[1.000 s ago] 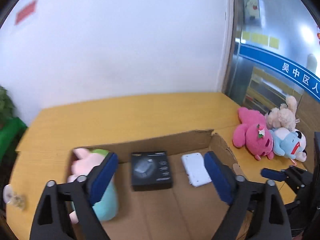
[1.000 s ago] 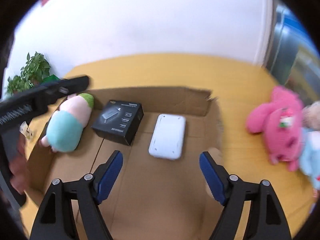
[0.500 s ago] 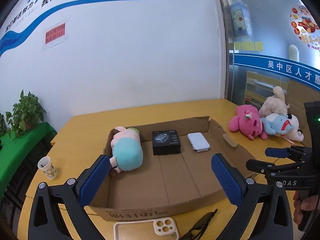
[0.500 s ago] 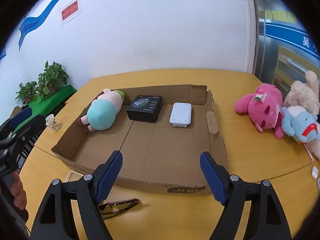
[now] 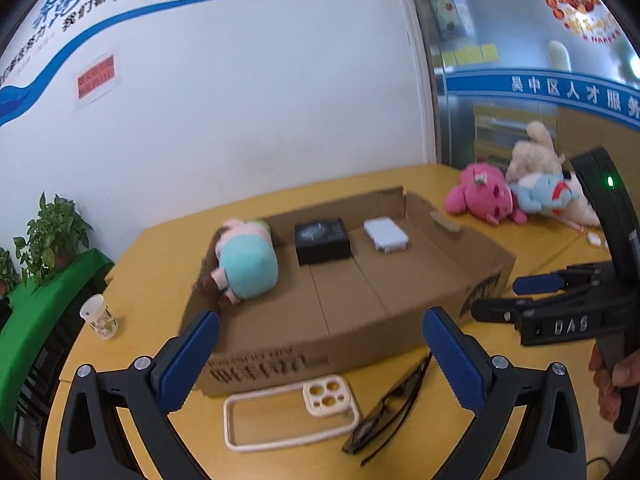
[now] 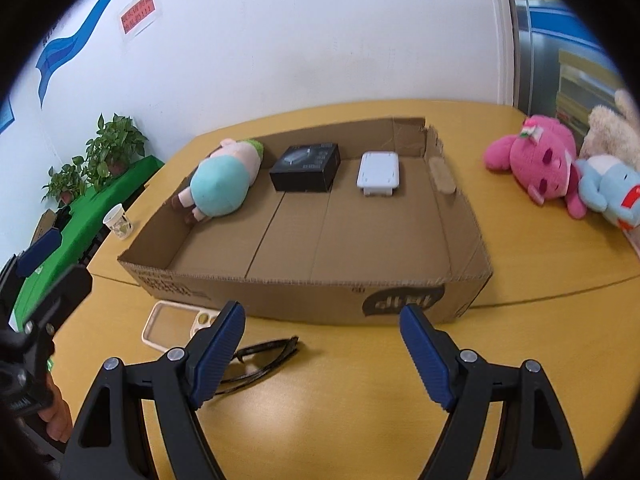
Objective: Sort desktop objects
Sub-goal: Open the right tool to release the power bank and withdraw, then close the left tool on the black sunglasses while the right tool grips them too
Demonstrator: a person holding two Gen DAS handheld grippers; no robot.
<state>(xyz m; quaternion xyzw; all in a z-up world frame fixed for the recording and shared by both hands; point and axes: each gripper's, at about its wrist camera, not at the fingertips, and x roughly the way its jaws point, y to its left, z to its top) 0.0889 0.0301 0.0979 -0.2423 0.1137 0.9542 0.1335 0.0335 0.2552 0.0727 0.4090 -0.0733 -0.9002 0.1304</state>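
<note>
A yellow table (image 6: 520, 340) carried a low cardboard box (image 6: 304, 292) near its far edge. Inside, along the box's far wall, lay a plush doll (image 6: 224, 180) at the left corner, a black box (image 6: 306, 167) in the middle and a white device (image 6: 379, 173) toward the right. Before the box's near wall lay a phone case (image 5: 288, 416) and black glasses (image 5: 390, 408). The left gripper (image 5: 320, 360) and the right gripper (image 6: 322, 352) both hung above the table's near edge, fingers wide apart, holding nothing.
</note>
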